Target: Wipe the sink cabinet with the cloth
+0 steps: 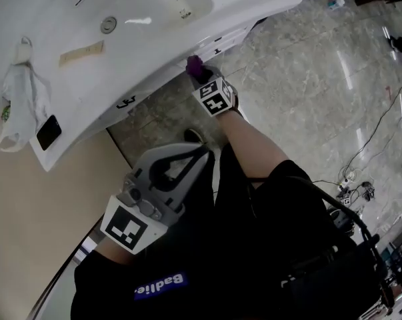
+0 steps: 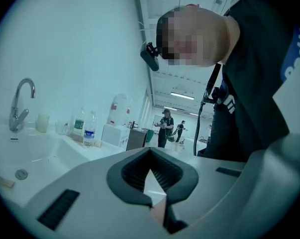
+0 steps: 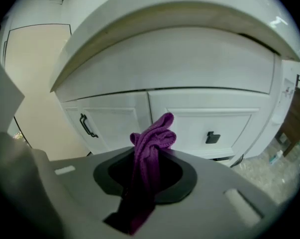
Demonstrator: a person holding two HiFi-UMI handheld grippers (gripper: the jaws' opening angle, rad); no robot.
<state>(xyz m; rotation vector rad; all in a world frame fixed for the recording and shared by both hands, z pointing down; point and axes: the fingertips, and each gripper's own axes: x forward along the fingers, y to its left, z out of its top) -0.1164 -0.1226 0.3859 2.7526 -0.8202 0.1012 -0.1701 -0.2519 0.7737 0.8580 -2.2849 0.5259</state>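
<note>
A purple cloth (image 1: 195,64) (image 3: 152,143) sticks out bunched from my right gripper (image 1: 199,73) (image 3: 152,154), which is shut on it. This gripper is held close below the white counter's edge, facing the white sink cabinet (image 1: 222,41) (image 3: 189,83). The cloth's tip looks a little short of the cabinet front; I cannot tell whether it touches. A black bar handle (image 3: 88,126) and a black knob (image 3: 212,137) sit on the doors ahead. My left gripper (image 1: 204,152) (image 2: 150,153) hangs lower by the person's legs, shut with nothing in it.
On the counter (image 1: 147,59) lie a white plastic bag (image 1: 14,105), a black phone (image 1: 49,132) and a paper strip (image 1: 81,53), near the drain (image 1: 108,25). Cables (image 1: 361,185) trail over the stone floor at right. Bottles (image 2: 90,128) and two people (image 2: 165,128) stand far off.
</note>
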